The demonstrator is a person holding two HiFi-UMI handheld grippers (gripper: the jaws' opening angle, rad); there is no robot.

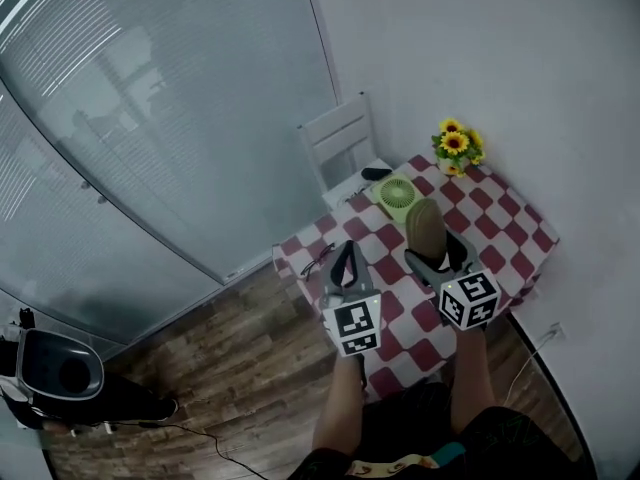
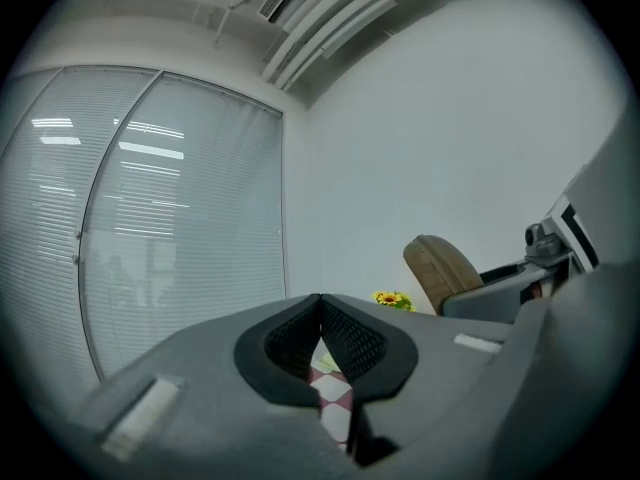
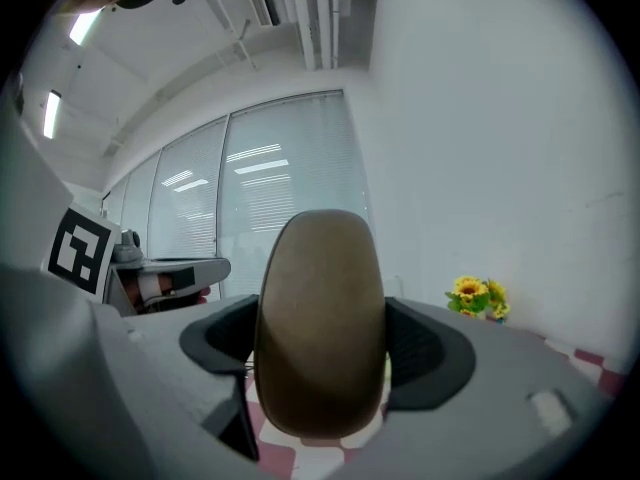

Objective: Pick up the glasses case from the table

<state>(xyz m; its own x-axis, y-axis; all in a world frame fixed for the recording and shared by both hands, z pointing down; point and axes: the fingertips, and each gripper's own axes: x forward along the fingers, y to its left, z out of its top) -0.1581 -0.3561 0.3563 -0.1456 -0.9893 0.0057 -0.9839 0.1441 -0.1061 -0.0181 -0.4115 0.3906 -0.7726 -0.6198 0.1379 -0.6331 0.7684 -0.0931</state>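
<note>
Right gripper (image 1: 438,253) has its fingers (image 3: 430,343) clamped on the brown glasses case (image 3: 320,323), one pad on each side. The case stands on end between them, and from the head view we judge it to be clear of the checkered counter (image 1: 520,233). Left gripper (image 1: 345,258) is empty, fingers (image 2: 350,338) pressed together at the tips, sitting just beside the right one. Main risk as we see it: the shell is smooth and rounded and most of it sticks out past the pads, so a tilt or a loose squeeze could let it pivot or slide out, dropping it onto the counter or the green fan (image 1: 398,193) near it. Too hard a squeeze might pop the lid. The left gripper is near enough that a careless swing could knock the case. On containers, the case is shut, so we cannot tell what is in it. A thin dark frame that looks like glasses (image 1: 318,261) lies on the counter's near-left edge, so the case may be empty. A small pot (image 1: 452,168) at the far corner holds sunflowers (image 1: 455,143).
</note>
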